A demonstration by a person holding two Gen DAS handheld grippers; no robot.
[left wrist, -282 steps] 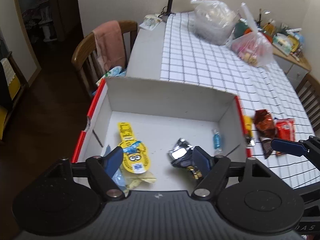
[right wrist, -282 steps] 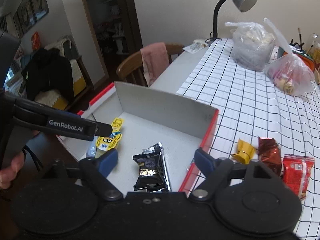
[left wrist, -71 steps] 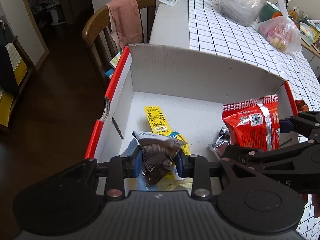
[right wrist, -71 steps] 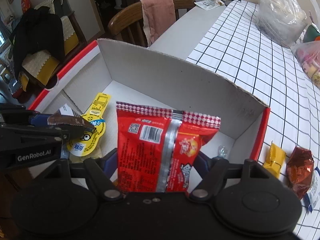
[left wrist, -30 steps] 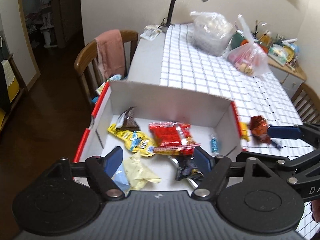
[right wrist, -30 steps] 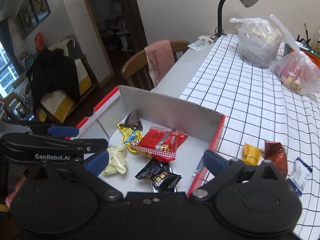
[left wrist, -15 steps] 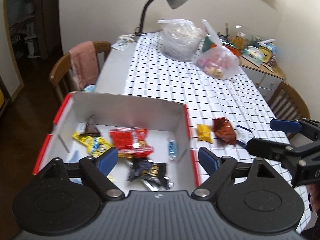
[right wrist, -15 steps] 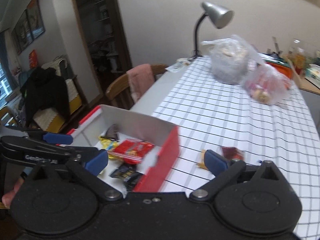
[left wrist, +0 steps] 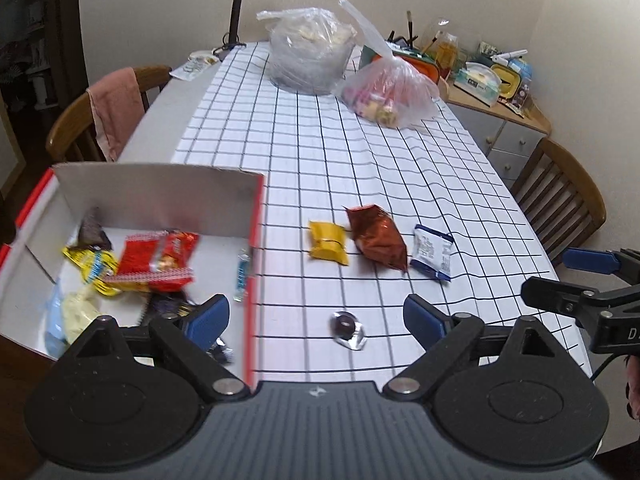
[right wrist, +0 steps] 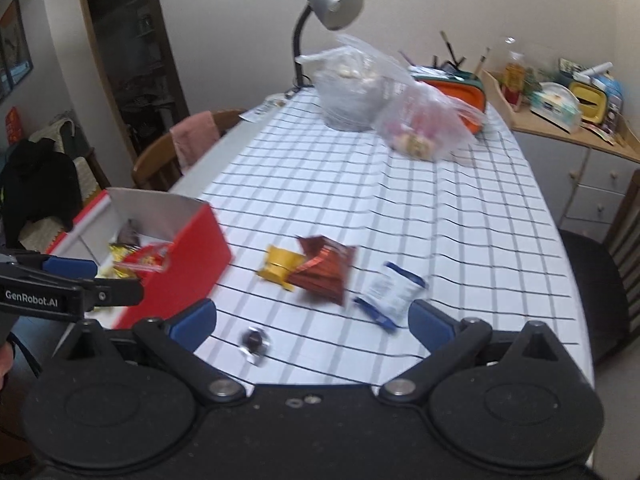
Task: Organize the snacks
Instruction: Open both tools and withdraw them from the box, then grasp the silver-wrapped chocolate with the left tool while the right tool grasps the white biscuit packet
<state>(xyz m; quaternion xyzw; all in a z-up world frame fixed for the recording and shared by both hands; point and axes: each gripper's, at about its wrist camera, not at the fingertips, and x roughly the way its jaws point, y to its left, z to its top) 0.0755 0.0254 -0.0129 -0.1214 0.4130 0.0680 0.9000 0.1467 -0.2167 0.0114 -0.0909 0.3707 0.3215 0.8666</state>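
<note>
**Both claws swing away from the box toward the loose snacks**

Since a second ago we have carried both claws sideways off the box (left wrist: 256,216), so the views now centre on the checked surface (left wrist: 360,152) to the right of it. Both came away with nothing: the red packet (left wrist: 160,260) and the dark brown wrapper (left wrist: 93,232) lie inside the box with the yellow pouch (left wrist: 90,264).

Our left claw (left wrist: 316,316) has its jaws opening, with nothing between them. Our right claw (right wrist: 312,326) stands spread wide and bare too.

Four snacks remain outside, all right of the box: the yellow packet (left wrist: 327,242) nearest it, the brown bag (left wrist: 376,236) touching or just beside that, the white-and-blue sachet (left wrist: 432,252) farther out, and a small wrapped candy (left wrist: 347,325) nearest us. We judge the sorting more than half done, with another pick-up next.

Motion blur smears the box's contents in both views. The left claw's body hides the near end of the box, where a dark wrapper (left wrist: 168,306) is cut off. We cannot read any label.
</note>
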